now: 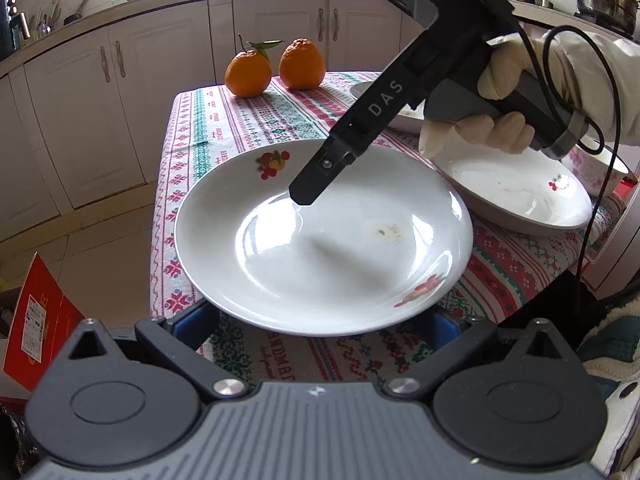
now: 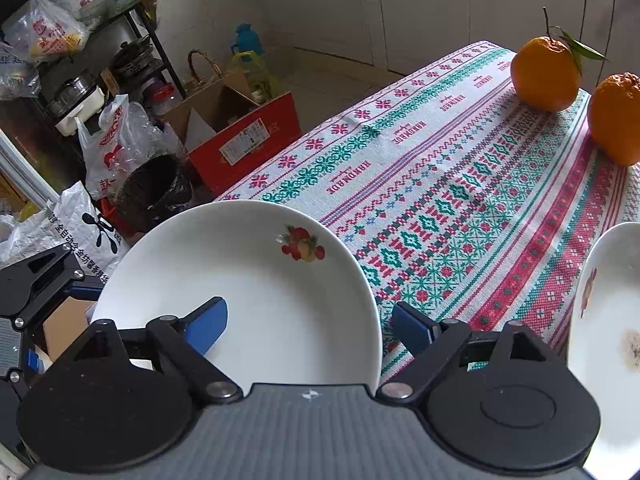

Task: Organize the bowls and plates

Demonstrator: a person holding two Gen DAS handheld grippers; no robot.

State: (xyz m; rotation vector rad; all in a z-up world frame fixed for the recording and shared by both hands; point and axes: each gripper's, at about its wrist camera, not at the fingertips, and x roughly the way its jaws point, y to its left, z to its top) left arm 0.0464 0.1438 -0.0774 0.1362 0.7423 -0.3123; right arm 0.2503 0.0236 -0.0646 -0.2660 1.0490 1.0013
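The right gripper (image 2: 308,326) straddles the plate's (image 2: 240,300) right rim, one blue pad inside over the well, the other outside over the cloth (image 2: 460,184); its jaws stand partly open and neither pad visibly presses, so it looks set to pinch the rim. The left gripper (image 1: 320,322) sits at the near rim, jaws spread wide beneath it, seemingly steadying; whether it touches is unclear. The plate is white and glossy, with fruit prints and a small brown smear, near the table's front-left corner.
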